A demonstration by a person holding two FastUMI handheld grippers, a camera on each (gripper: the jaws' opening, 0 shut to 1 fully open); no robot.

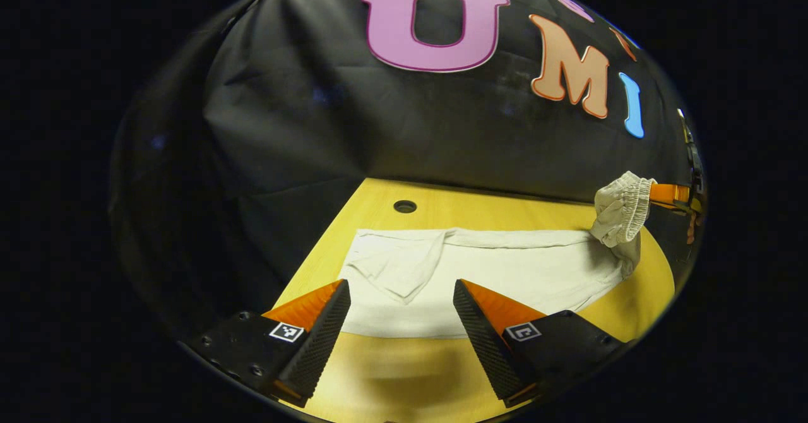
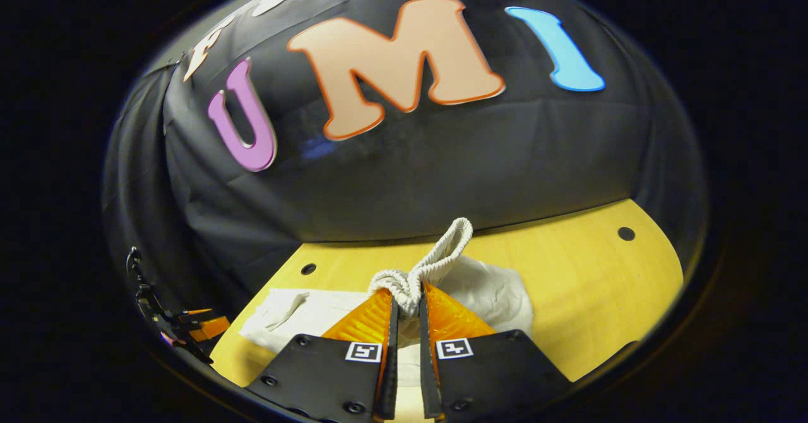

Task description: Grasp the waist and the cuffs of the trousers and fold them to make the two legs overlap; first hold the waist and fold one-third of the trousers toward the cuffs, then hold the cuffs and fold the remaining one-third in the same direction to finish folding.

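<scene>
My right hand-held gripper (image 2: 406,306) pinches the waist (image 2: 435,262) clear of the desk (image 2: 587,297) — first fold under way; trousers (image 1: 505,271) lie flat at twelve o'clock. Left hand-held gripper (image 1: 401,303) gapes empty — next, carry the waist cuffward.

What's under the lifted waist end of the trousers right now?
The right gripper holds the waistband raised off the table. More trouser fabric lies flat below; the tabletop beneath it is covered.
</scene>
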